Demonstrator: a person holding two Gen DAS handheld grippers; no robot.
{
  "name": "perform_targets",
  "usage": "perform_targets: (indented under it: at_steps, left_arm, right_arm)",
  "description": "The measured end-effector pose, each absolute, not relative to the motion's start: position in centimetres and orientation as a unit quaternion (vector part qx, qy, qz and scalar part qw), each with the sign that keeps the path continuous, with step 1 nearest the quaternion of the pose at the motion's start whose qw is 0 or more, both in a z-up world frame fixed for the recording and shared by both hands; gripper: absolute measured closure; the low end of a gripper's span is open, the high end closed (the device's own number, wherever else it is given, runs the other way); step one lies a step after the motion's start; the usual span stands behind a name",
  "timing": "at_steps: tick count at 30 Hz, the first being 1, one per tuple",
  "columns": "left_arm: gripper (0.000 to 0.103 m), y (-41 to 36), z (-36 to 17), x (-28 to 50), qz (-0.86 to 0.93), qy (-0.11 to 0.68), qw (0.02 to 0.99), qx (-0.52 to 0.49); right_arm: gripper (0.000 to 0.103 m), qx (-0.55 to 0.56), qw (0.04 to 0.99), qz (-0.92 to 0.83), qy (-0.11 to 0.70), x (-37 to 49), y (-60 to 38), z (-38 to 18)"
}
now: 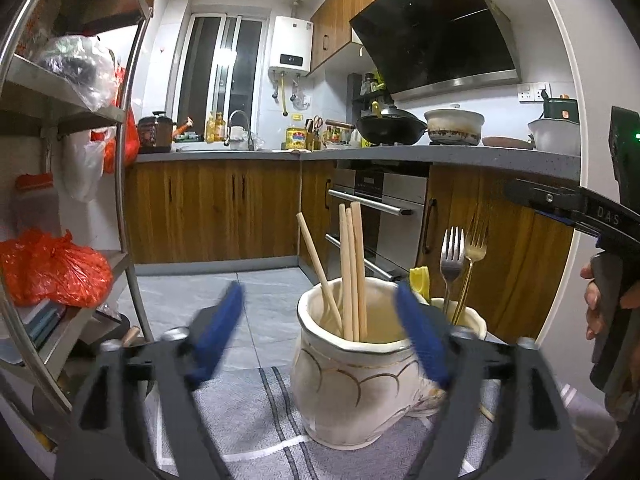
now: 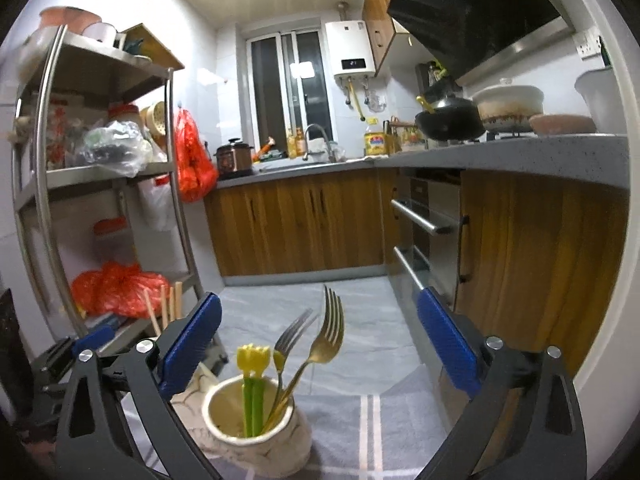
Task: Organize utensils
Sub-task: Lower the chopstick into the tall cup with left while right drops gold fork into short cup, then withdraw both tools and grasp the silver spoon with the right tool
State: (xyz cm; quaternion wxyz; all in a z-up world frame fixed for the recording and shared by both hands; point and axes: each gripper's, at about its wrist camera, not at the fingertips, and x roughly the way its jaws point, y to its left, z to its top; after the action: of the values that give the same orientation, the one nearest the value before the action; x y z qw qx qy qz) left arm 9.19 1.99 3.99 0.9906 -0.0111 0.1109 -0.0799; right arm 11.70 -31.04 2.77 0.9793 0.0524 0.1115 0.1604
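A cream jar with gold lines [image 1: 352, 380] stands on a grey striped cloth [image 1: 256, 412] and holds several wooden chopsticks [image 1: 352, 272]. My left gripper [image 1: 320, 288] is open just in front of it, its right finger [image 1: 420, 340] overlapping the jar's rim, with nothing gripped. Behind and to the right, a smaller cream cup [image 2: 256, 440] holds a silver fork [image 2: 294, 332], a gold fork [image 2: 330, 328] and yellow-topped green picks [image 2: 252, 384]. Over this cup my right gripper [image 2: 320, 296] is open and holds nothing, the forks rising free between its fingers.
A steel shelf rack [image 2: 176, 200] with red bags [image 1: 52, 268] stands at the left. Wooden cabinets and an oven [image 1: 384, 208] run along the back and right under a grey counter [image 2: 520, 156]. Grey floor tiles [image 2: 360, 320] lie beyond the cloth. A hand [image 1: 596, 300] holds the right gripper.
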Motion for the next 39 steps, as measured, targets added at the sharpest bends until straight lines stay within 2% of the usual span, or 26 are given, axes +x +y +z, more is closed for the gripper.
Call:
perform_targets:
  at_steps: [2, 9, 21, 39]
  left_arm:
    - [0.006, 1.7, 4.3, 8.6, -0.076, 0.108, 0.991, -0.008]
    - [0.005, 0.3, 4.9, 6.1, -0.074, 0.119, 0.990, 0.025]
    - [0.006, -0.4, 2.3, 3.1, -0.085, 0.185, 0.979, 0.002]
    - [0.005, -0.9, 1.2, 2.4, -0.085, 0.213, 0.973, 0.012]
  right_arm:
    - [0.005, 0.055, 0.980, 0.151, 0.118, 11.4, -31.7, 2.7]
    - [0.005, 0.041, 0.979, 0.126, 0.158, 10.0, -32.8, 1.1]
    - [0.005, 0.026, 0.965, 0.074, 0.249, 7.6, -34.1, -4.4]
    - [0.005, -0.020, 0.949, 0.042, 0.312, 4.6, -34.9, -8.3]
